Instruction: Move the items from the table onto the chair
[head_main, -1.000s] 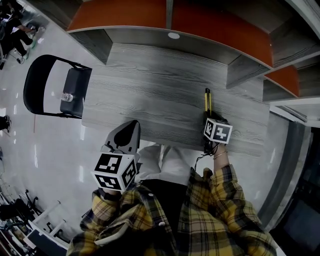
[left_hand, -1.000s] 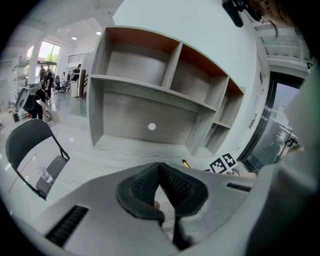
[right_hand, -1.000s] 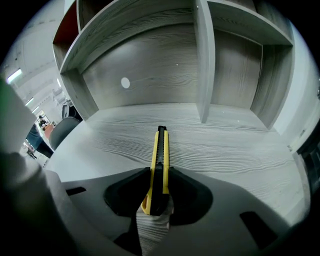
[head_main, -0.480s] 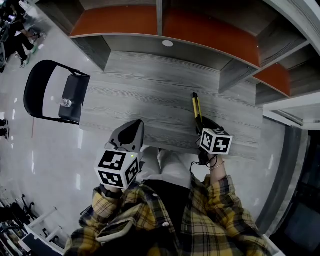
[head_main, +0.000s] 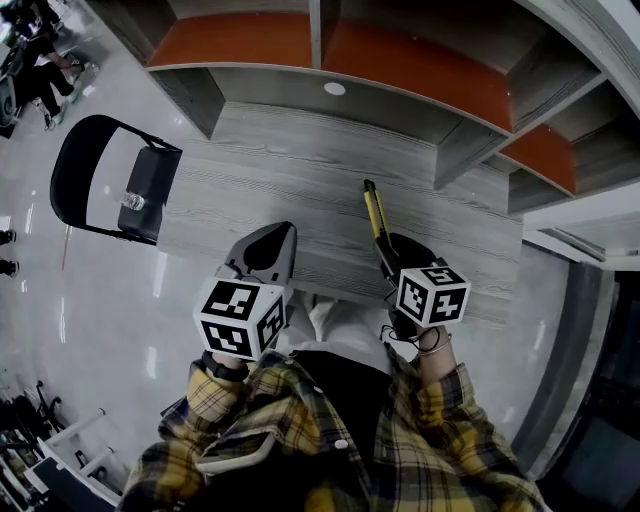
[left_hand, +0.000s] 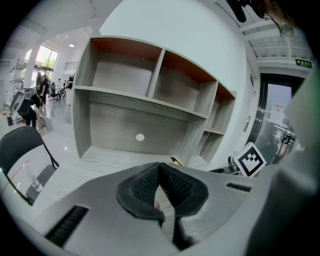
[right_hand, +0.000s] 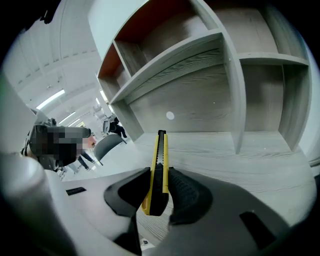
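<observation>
Fingers (right_hand: 187, 192) of the right gripper (right_hand: 159, 173) clamped the knife (right_hand: 160, 150) by its lower end, the rest jutting toward 12 o'clock over the tabletop (right_hand: 240, 150). The left gripper's (left_hand: 160, 167) fingers (left_hand: 142, 185) were closed together, holding nothing.

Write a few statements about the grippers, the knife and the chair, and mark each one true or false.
The right gripper is shut on the yellow knife. True.
The left gripper holds a bottle. False: its jaws are shut on nothing.
The chair stands beyond the table's left end in the head view. True.
The chair's seat is bare. False: a small clear object lies on it.
</observation>
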